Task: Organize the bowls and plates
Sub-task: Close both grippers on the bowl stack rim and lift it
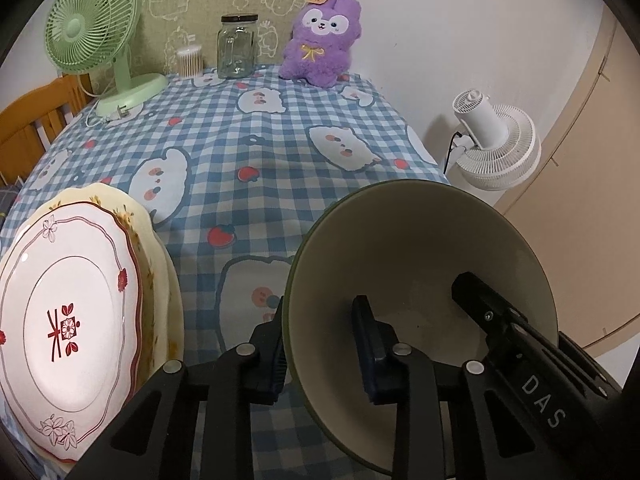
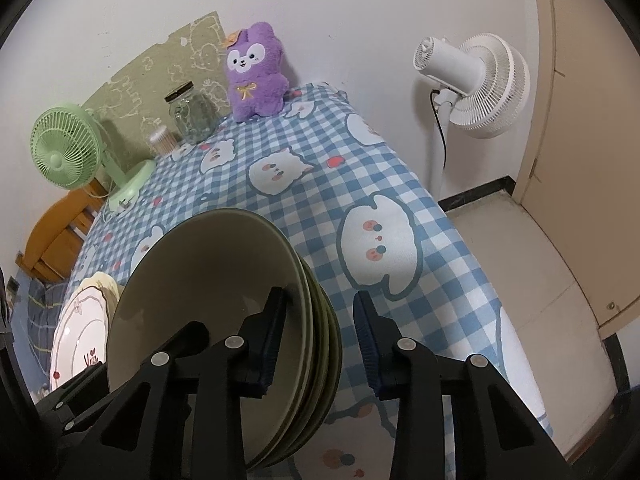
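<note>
A stack of olive-green bowls (image 1: 420, 248) (image 2: 192, 280) stands on the checked tablecloth (image 1: 260, 140) near the front. My left gripper (image 1: 320, 302) straddles its left rim, with the outer pad against the outside wall and the other finger inside the top bowl. Whether that inner pad presses, I cannot tell. My right gripper (image 2: 319, 294) straddles the right rim. Its left finger is inside the bowl, and a strip of cloth shows between the stack and its right finger. The left wrist view shows that inner finger (image 1: 472, 292) too. Left of the bowls, a white red-flowered plate (image 1: 72, 312) (image 2: 80, 336) lies on a cream plate (image 1: 160, 248).
At the back stand a green desk fan (image 1: 92, 32), a cotton-swab tub (image 1: 189, 62), a glass jar (image 1: 237, 46) and a purple plush toy (image 1: 320, 46). A white pedestal fan (image 2: 476, 80) stands off the table's right edge. Wooden furniture (image 1: 36, 120) is at the left.
</note>
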`<state>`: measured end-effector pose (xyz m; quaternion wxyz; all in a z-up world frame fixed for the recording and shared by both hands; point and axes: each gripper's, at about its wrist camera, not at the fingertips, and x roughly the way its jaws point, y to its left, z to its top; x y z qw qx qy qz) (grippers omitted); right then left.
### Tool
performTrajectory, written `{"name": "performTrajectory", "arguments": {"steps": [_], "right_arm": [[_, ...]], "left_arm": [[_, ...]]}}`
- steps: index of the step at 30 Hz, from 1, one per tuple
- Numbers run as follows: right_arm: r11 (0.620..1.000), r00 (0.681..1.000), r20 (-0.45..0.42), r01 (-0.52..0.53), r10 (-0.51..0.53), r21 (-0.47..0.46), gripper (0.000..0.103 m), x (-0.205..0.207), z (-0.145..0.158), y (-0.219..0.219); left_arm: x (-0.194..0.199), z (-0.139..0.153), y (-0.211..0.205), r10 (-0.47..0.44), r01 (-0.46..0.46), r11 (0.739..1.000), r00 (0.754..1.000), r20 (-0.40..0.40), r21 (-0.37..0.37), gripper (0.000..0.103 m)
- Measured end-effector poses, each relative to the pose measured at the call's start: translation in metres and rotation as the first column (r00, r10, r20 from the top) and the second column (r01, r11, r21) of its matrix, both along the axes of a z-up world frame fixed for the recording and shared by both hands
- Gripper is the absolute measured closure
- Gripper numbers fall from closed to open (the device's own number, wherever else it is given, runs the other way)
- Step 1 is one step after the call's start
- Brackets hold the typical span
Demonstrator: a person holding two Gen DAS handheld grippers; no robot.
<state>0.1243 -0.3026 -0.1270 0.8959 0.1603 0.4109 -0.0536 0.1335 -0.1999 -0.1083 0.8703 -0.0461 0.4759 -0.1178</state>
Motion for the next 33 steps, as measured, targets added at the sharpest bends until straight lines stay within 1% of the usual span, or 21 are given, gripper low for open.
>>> {"name": "performTrajectory", "arguments": {"steps": [2, 4, 5, 10, 15, 20, 33], "right_arm": [[1.000, 1.000, -0.011, -0.014, 0.014, 0.010, 0.066, 0.0019, -0.0012, 0.0008], [0.998, 0.999, -0.021, -0.027, 0.028, 0.049, 0.071, 0.0034, -0.0049, -0.0005], [0.998, 0.999, -0.020, -0.024, 0.025, 0.051, 0.070, 0.0033, -0.0051, -0.0008], [0.999, 0.999, -0.037, -0.032, 0.034, 0.038, 0.070, 0.0061, -0.0037, 0.0016], [0.998, 0.999, -0.036, -0.035, 0.037, 0.045, 0.070, 0.0048, -0.0044, 0.0000], [0.999, 0.997, -0.056, -0.046, 0.048, 0.025, 0.071, 0.0069, -0.0027, 0.0015], [0.999, 0.996, -0.066, -0.054, 0.054, 0.000, 0.070, 0.0064, -0.0001, 0.0064]], "left_arm": [[-0.0003, 0.0001, 0.0009, -0.002, 0.002, 1.000, 1.000, -0.001, -0.004, 0.077], [-0.0006, 0.0004, 0.0009, -0.002, 0.002, 1.000, 1.000, -0.002, -0.006, 0.078], [-0.0006, 0.0007, 0.0008, -0.002, 0.002, 1.000, 1.000, -0.003, -0.005, 0.078], [0.0014, 0.0004, 0.0012, -0.008, 0.008, 1.000, 1.000, -0.016, -0.007, 0.079], [0.0019, 0.0008, -0.0002, -0.008, 0.008, 1.000, 1.000, -0.009, 0.005, 0.079], [0.0013, 0.0006, -0.0011, -0.019, 0.019, 1.000, 1.000, -0.011, 0.013, 0.079], [-0.0013, 0.0004, 0.0047, -0.032, 0.031, 0.999, 0.999, -0.018, -0.012, 0.079]]}}
